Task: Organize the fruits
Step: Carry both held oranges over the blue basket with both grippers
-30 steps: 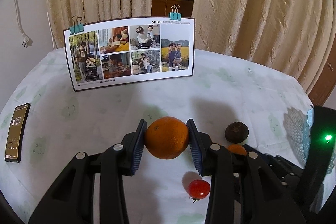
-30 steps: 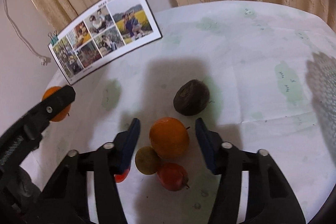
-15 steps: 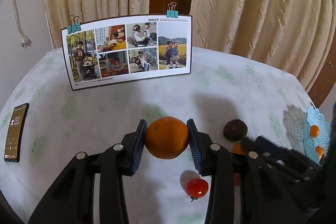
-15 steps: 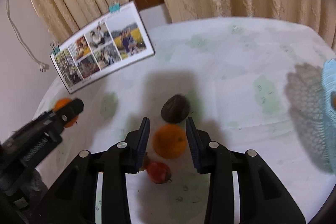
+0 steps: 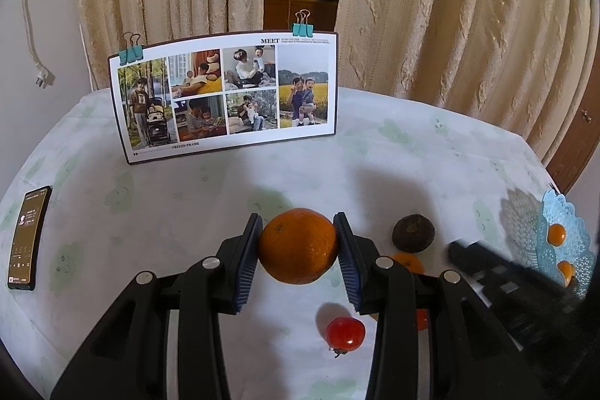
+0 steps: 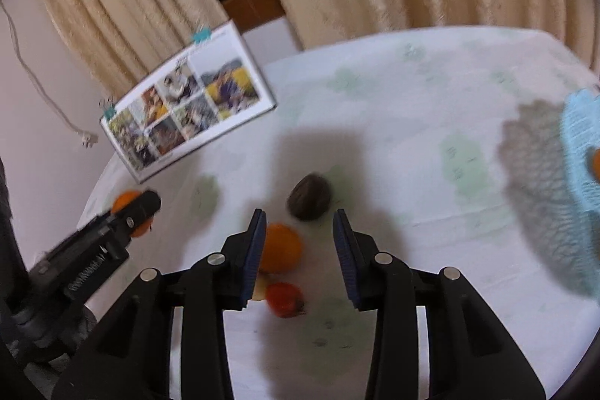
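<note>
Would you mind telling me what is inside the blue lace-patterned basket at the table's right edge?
In the left wrist view, two small orange fruits sit inside the blue basket. The right gripper's dark body covers its lower part, so anything more there is hidden.

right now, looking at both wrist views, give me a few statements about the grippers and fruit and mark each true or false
1. The left gripper is clamped on an orange. True.
2. The right gripper holds the dark round fruit. False: its jaws stand apart with nothing between the pads, and that fruit lies on the table beyond them.
3. The blue mesh basket has small orange fruits in it. True.
4. The red tomato sits inside the basket. False: it lies on the tablecloth near the left gripper.
5. A phone lies on the table's left side. True.
</note>
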Demonstrator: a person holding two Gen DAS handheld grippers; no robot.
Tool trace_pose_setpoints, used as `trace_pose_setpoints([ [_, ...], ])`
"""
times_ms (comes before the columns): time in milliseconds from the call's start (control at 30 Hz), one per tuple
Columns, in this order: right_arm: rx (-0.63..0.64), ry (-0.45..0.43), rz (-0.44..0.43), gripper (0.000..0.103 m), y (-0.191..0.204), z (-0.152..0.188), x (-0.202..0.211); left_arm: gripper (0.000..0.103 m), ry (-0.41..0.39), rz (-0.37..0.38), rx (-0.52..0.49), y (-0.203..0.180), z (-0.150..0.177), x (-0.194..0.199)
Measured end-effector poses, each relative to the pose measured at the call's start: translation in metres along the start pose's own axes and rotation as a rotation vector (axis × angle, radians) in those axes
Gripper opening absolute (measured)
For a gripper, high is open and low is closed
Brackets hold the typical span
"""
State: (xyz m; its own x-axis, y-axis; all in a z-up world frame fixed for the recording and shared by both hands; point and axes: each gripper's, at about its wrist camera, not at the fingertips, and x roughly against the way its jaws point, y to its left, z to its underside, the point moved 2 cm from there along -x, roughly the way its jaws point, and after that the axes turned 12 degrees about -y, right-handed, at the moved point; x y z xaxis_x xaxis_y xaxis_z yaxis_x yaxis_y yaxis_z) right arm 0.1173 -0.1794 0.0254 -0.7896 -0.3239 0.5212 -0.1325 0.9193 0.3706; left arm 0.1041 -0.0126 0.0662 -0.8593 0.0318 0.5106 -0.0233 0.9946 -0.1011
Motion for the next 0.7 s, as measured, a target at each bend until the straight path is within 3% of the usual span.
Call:
trace_pose_setpoints([
  [300,0.026,0.102,0.014,0.045,0.013,0.022,-0.043,0.040,0.002,-0.011,0.027,0.009,-0.002,0.000],
  [533,0.098,0.081,0.045,0.040,0.019,0.025,-0.043,0.040,0.002,-0.010,0.026,0.010,-0.002,0.000],
  [700,0.098,0.006,0.054,0.040,0.017,0.013,-0.019,0.040,0.003,-0.009,0.023,0.009,-0.002,0.000],
])
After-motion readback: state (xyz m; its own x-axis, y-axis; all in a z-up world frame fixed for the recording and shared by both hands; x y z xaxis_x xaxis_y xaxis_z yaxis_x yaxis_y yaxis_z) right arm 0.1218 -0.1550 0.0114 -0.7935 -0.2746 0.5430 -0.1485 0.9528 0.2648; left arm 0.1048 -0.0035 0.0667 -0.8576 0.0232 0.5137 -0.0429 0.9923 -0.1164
